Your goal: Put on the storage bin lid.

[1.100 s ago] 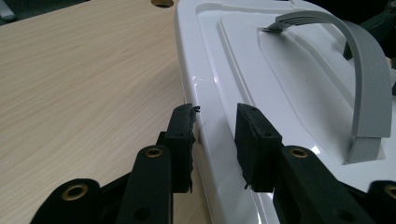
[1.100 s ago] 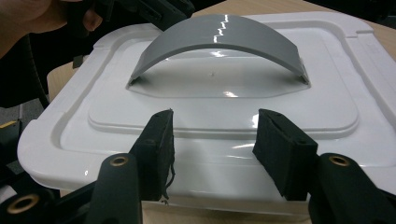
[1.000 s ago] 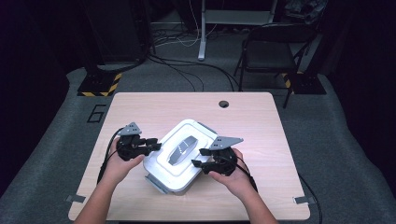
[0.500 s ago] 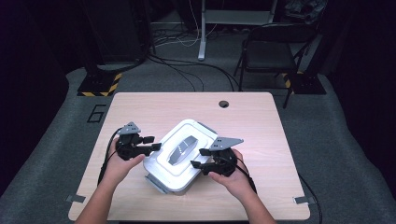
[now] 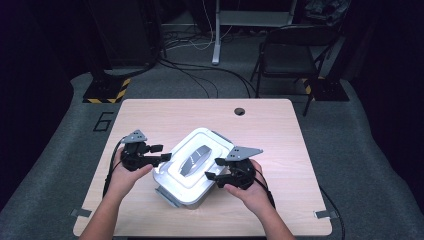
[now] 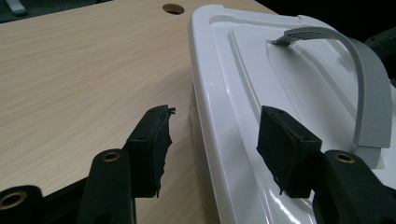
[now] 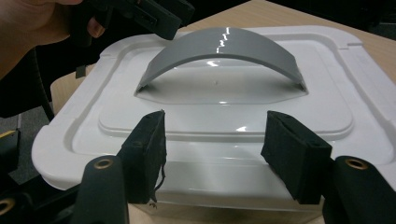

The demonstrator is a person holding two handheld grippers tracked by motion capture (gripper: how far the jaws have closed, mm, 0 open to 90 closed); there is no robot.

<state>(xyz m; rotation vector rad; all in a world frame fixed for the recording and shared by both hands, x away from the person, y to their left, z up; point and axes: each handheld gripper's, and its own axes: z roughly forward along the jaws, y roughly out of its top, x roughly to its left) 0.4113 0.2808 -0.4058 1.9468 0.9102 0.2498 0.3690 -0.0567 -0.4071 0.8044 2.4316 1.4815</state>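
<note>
White lidded box [image 5: 192,165] with grey arched handle [image 5: 196,159]; left gripper [image 5: 162,156] and right gripper [image 5: 214,176] both wide open; its far side hidden

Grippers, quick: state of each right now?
Left gripper: open, straddling the white box lid's rim.
Right gripper: open, at the lid's edge, holding nothing.

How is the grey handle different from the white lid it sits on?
The arched grey plastic handle is grey and curves up in a bow, while the white rectangular plastic lid is white and lies mostly flat. The handle is a narrow strip; the lid is far wider, spanning the whole box. Both are smooth, shiny plastic.
</note>
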